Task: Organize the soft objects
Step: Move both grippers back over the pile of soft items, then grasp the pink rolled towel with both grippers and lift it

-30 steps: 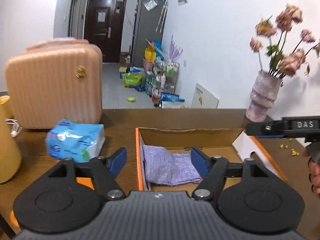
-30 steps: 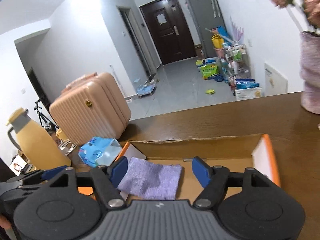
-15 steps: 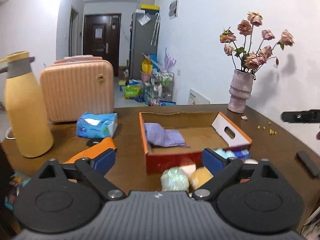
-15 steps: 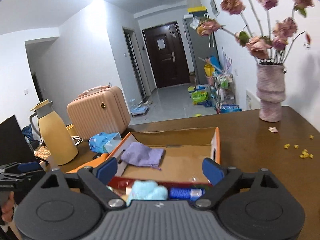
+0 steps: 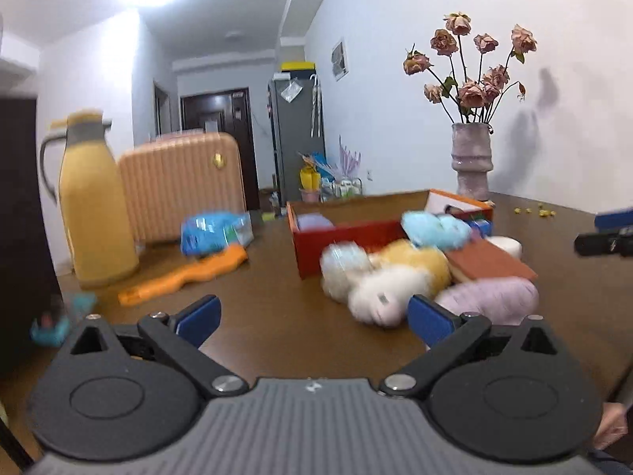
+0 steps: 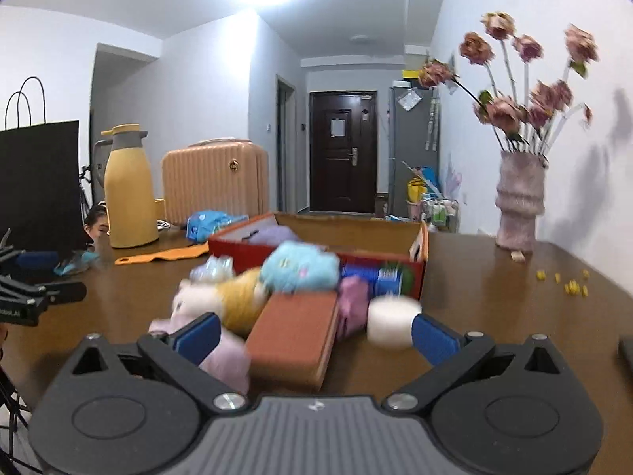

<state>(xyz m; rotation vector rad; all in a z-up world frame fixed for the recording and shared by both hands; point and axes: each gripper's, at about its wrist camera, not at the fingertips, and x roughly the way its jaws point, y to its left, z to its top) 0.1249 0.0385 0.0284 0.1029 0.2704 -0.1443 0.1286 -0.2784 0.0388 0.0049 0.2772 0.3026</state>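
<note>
An orange-red cardboard box [image 5: 340, 237] stands on the brown table and holds a purple cloth [image 5: 314, 221]; the box also shows in the right wrist view [image 6: 316, 253]. In front of it lies a heap of soft things: a blue plush [image 6: 300, 267], a yellow plush [image 5: 415, 261], a white plush [image 5: 379, 293], a pink plush [image 5: 490, 297], a white roll [image 6: 391, 318] and a brown flat block [image 6: 294, 332]. My left gripper [image 5: 312, 318] is open and empty, low before the heap. My right gripper [image 6: 314, 334] is open and empty, its fingers either side of the block.
A yellow thermos [image 5: 93, 202], a peach suitcase [image 5: 182, 186], a blue tissue pack [image 5: 215, 231] and an orange tool [image 5: 186, 273] stand to the left. A vase of dried roses [image 6: 520, 198] stands at the back right. A black bag [image 6: 39, 182] is at far left.
Both grippers have pulled back and dropped low from over the box. The heap of soft things in front of the box has come into view. Both stay open.
</note>
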